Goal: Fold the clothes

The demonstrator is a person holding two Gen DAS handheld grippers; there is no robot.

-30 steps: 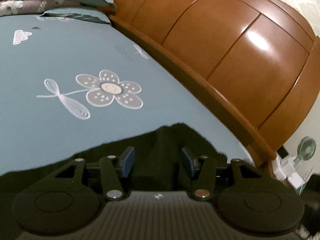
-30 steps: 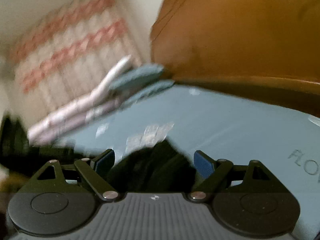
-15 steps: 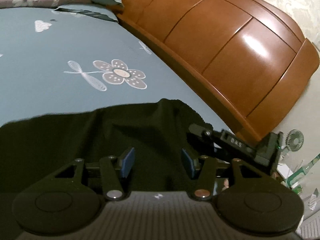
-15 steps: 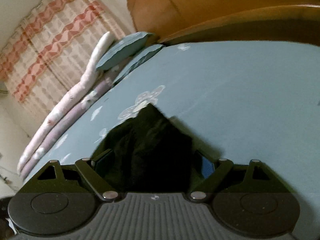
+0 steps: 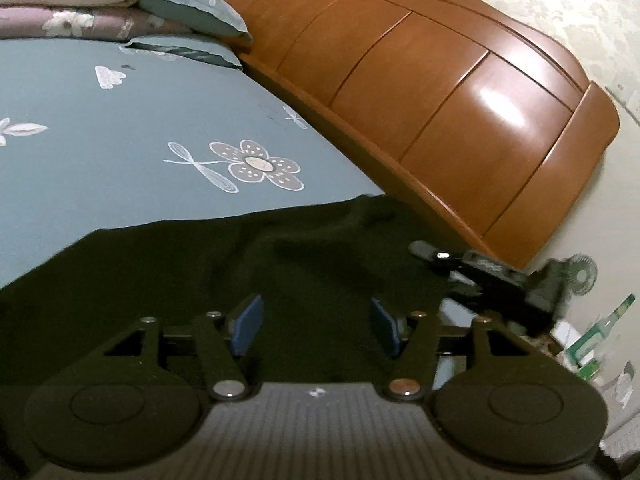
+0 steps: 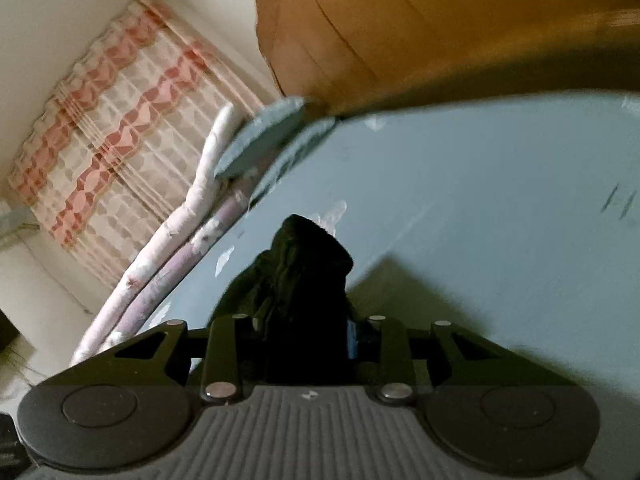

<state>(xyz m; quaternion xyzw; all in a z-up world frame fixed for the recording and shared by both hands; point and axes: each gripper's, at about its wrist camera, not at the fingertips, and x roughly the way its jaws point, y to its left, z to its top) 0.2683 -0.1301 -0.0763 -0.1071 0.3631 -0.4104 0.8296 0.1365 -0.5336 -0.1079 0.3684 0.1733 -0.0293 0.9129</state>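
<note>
The left claw (image 5: 316,326) is matte black, with blue pads (image 5: 249,324) on its fingers, silver and copper-toned rivets at the linkage pivots, two round discs flanking a grey ribbed body, and a small white mark at centre. The right claw (image 6: 304,344) matches: black links, silver rivets, ribbed grey body, blue pad (image 6: 351,340).

Light: dim, warm indoor | Glare: bright patch on wooden headboard (image 5: 500,100), left wrist view | Shadow: soft, on blue sheet (image 6: 500,208) under right gripper (image 6: 308,336) | Dark garment (image 5: 240,264): detail lost in black | Blur: right wrist view smeared, curtain (image 6: 120,152) soft | Distortion: strong fisheye bend, dark corners
</note>
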